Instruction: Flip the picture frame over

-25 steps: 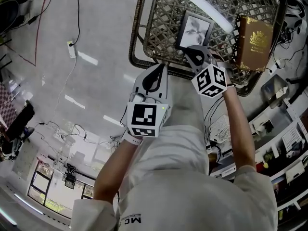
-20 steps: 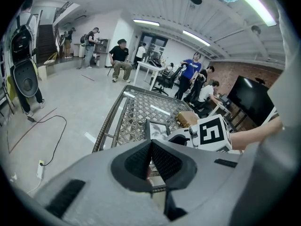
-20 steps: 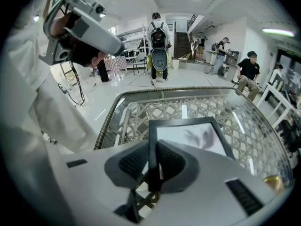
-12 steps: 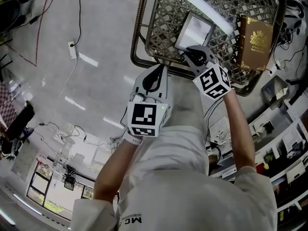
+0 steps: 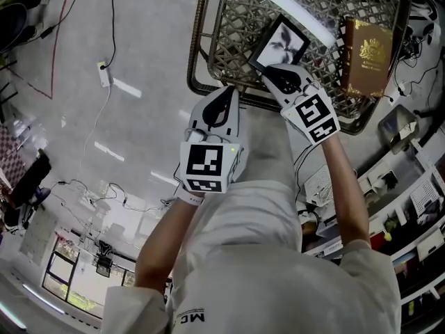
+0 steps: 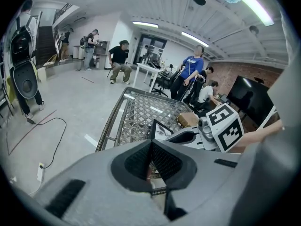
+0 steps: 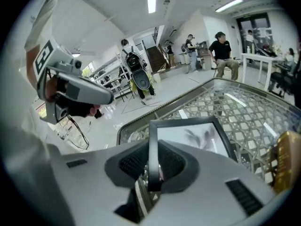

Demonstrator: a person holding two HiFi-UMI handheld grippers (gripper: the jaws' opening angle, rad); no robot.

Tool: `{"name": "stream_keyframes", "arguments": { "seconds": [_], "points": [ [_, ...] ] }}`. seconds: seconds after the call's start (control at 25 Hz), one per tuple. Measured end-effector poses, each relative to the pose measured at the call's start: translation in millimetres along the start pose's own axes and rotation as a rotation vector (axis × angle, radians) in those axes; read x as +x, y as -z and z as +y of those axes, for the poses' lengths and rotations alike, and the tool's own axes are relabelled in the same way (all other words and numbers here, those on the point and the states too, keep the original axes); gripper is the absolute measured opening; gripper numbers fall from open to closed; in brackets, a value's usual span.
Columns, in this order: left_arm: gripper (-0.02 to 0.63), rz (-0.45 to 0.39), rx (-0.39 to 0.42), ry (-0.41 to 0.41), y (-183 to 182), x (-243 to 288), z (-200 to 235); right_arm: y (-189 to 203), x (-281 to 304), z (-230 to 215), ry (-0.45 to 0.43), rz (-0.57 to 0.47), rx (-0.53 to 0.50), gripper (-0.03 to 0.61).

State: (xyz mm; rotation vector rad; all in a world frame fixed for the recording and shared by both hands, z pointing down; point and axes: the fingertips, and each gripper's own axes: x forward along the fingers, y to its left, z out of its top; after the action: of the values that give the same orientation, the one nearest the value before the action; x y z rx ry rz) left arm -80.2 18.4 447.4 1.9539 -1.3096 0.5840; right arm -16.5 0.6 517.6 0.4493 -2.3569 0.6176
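Note:
A black picture frame (image 5: 279,43) with a leaf print behind glass is lifted off the woven metal table top (image 5: 243,19) and tilted. My right gripper (image 5: 276,74) is shut on the frame's near edge. In the right gripper view the frame (image 7: 193,133) rises from between the jaws, picture side towards the camera. My left gripper (image 5: 224,101) hovers at the table's near rim, to the left of the frame, jaws together with nothing between them. In the left gripper view, the frame (image 6: 161,130) and the right gripper (image 6: 186,136) show just beyond the left jaws.
A brown and gold book (image 5: 366,47) lies on the table at the right of the frame. The table's thick rim (image 5: 201,26) runs along its left side. Cables (image 5: 104,68) lie on the floor at left. Shelves (image 5: 410,207) stand at right. Several people are in the room beyond (image 6: 188,76).
The right gripper has risen and rolled, tipping the frame up from lying flat to tilted, its picture now facing the camera at an angle. The left gripper stayed where it was.

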Motion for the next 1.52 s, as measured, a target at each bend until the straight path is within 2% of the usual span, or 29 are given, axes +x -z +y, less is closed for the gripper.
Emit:
{"name": "stream_keyframes", "arguments": {
  "seconds": [0.64,1.0,1.52],
  "points": [
    [0.020,0.009,0.014,0.021,0,-1,2,-34,-9,4,-0.047,-0.158,0.270,0.077],
    [0.020,0.004,0.015,0.018,-1,-5,8,-56,-14,13,-0.122,-0.256,0.437,0.077],
    [0.020,0.010,0.018,0.015,5,-7,10,-79,-24,11,-0.257,-0.437,0.795,0.077]
  ]
}}
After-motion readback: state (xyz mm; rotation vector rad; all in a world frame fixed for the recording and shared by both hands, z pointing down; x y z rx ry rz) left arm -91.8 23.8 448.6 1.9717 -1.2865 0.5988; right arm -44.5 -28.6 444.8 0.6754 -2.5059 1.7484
